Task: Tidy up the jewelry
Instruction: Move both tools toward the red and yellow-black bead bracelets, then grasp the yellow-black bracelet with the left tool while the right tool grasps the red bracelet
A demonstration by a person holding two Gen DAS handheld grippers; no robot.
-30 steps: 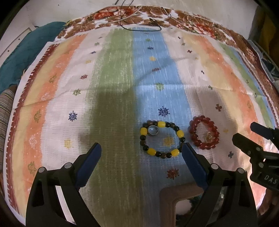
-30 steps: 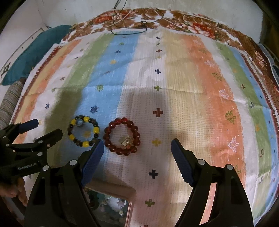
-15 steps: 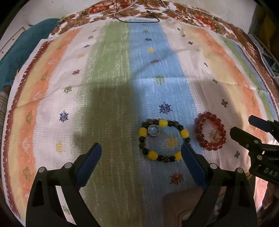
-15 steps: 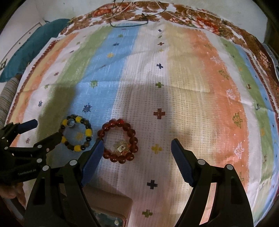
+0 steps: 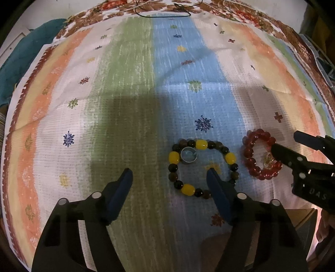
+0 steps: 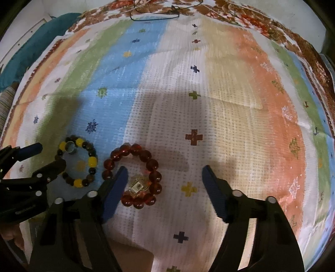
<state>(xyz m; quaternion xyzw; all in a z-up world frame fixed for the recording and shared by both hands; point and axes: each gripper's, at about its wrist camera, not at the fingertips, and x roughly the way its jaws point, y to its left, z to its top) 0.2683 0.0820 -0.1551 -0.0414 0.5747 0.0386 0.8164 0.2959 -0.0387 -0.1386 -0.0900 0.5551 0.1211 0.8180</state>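
Note:
A bracelet of yellow and dark beads (image 5: 201,144) lies flat on the striped cloth (image 5: 129,83), with a silver ring (image 5: 188,154) inside its loop. To its right lies a red bead bracelet (image 5: 248,152) around a small gold piece (image 5: 269,161). My left gripper (image 5: 169,177) hangs over the yellow bracelet's left half, jaws closing, pads touching nothing. My right gripper (image 6: 165,172) hovers over the red bracelet (image 6: 155,165), its left fingertip (image 6: 122,174) above the bracelet's left edge. Its jaws are closing too, and they grip nothing. Each gripper shows in the other's view.
A brown box (image 5: 301,215) sits at the near edge of the cloth, mostly hidden behind the grippers. A black cord (image 5: 163,14) lies at the far end. Teal fabric (image 5: 18,54) borders the cloth on the left.
Both grippers have come down closer to the bracelets, which now look larger. The jaws of both have narrowed. The bracelets have not moved.

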